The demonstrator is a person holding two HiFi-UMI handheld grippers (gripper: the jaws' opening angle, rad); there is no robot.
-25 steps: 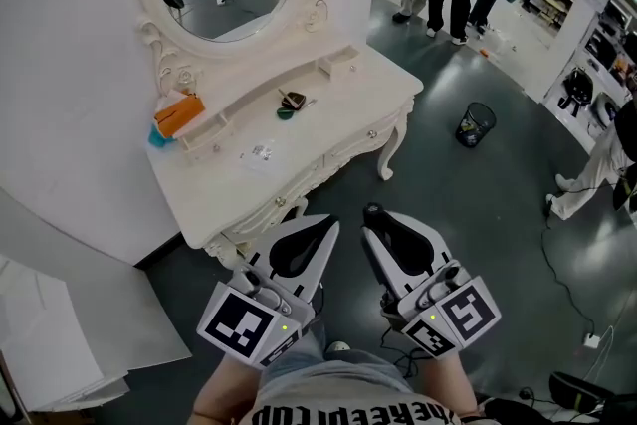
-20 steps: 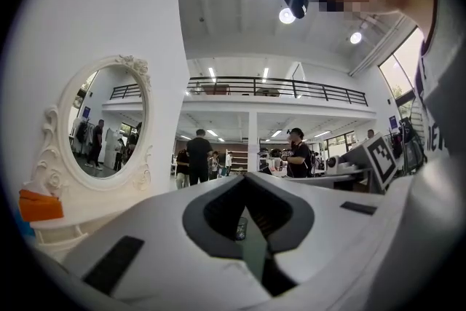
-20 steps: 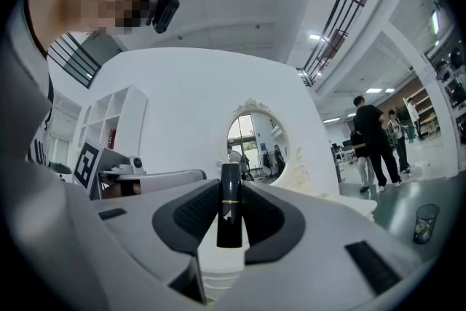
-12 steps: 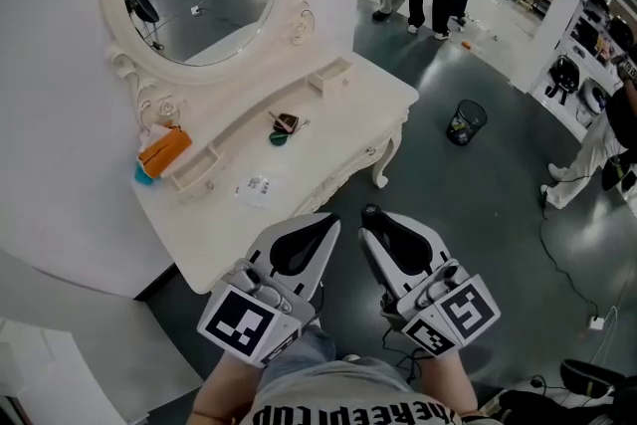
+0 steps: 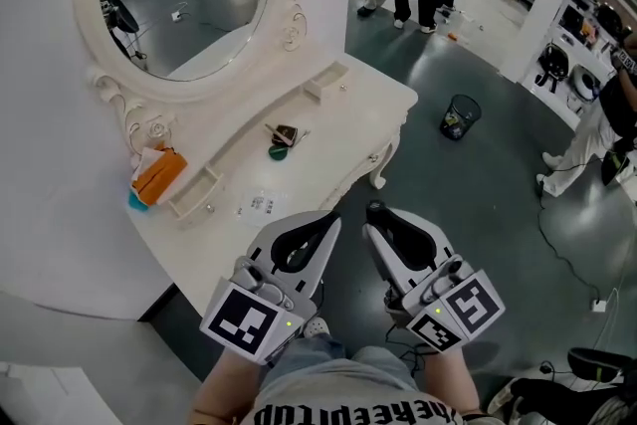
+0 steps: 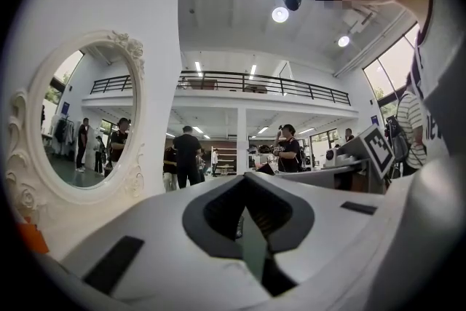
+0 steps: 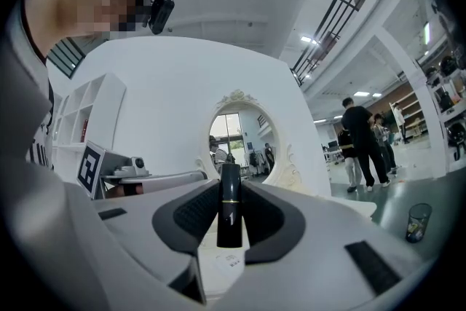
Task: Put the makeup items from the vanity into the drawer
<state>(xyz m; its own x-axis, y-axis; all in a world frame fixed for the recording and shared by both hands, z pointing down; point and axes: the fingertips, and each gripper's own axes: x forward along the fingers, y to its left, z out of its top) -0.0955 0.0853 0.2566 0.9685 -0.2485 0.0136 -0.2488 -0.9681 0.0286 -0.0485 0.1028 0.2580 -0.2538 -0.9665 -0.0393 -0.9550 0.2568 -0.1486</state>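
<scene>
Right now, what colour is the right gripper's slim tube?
Glossy black tube with thin gold band; right gripper view.

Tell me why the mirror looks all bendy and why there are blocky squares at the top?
Left gripper view: a wide lens bends the mirror and leaves dark corners; the ceiling lamp glares white; the blocky patch was added afterwards to hide a face. Right gripper view: same bending and patch, yet the black tube up close looks sharp. Head view: even light, nothing blurred.
</scene>
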